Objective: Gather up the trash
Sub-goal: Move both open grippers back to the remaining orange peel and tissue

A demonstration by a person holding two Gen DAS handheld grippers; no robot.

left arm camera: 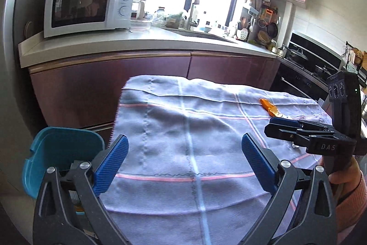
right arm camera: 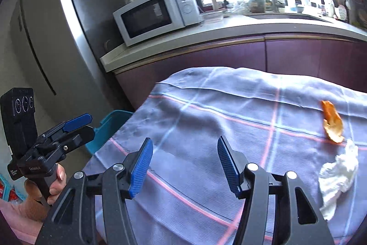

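An orange peel (right arm camera: 333, 123) lies on the checked tablecloth (right arm camera: 229, 111) at the right, with a crumpled white tissue (right arm camera: 337, 178) just in front of it. The peel also shows in the left wrist view (left arm camera: 269, 107), partly behind my right gripper (left arm camera: 273, 126). My right gripper (right arm camera: 184, 167) is open and empty above the cloth, left of the trash. My left gripper (left arm camera: 184, 153) is open and empty over the cloth's near left part; it shows from the side in the right wrist view (right arm camera: 88, 124). A teal bin (left arm camera: 57, 153) stands beside the table's left edge.
A kitchen counter (left arm camera: 137, 43) with maroon cabinets runs behind the table, bearing a white microwave (left arm camera: 89, 6). A stove (left arm camera: 305, 61) is at the right. A grey fridge (right arm camera: 57, 26) stands at the left. The teal bin also shows in the right wrist view (right arm camera: 112, 125).
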